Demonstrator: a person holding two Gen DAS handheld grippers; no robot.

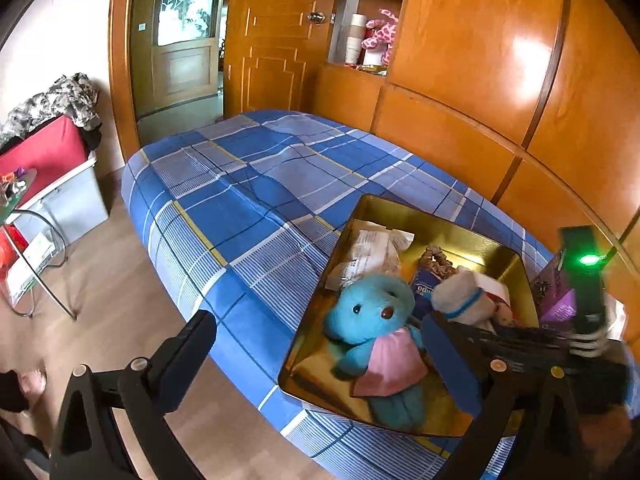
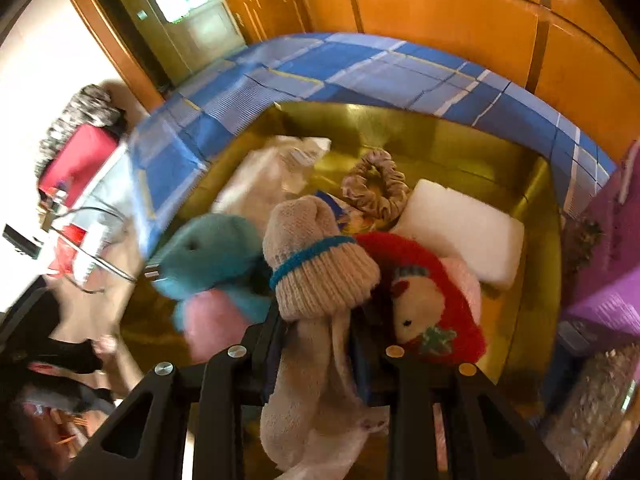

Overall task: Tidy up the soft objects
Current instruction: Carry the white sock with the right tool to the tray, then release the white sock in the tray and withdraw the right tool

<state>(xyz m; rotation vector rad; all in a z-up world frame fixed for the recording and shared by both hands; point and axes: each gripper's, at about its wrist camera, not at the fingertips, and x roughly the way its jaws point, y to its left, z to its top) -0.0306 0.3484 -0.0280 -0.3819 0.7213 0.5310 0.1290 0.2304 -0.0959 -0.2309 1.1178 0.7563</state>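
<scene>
The right gripper (image 2: 316, 344), jaws clamped on a beige sock (image 2: 320, 264), holds it over the gold tin (image 2: 536, 184) on the bed (image 1: 248, 184) to drop beside the blue teddy (image 1: 376, 320), while the left gripper (image 1: 320, 344) hangs wide open and empty.

rolled sock (image 2: 320, 264) hides right gripper (image 2: 318, 344) pads; teddy (image 2: 216, 256) motion-blurred; purple box (image 2: 608, 272) cut by frame edge; packet print illegible.
</scene>
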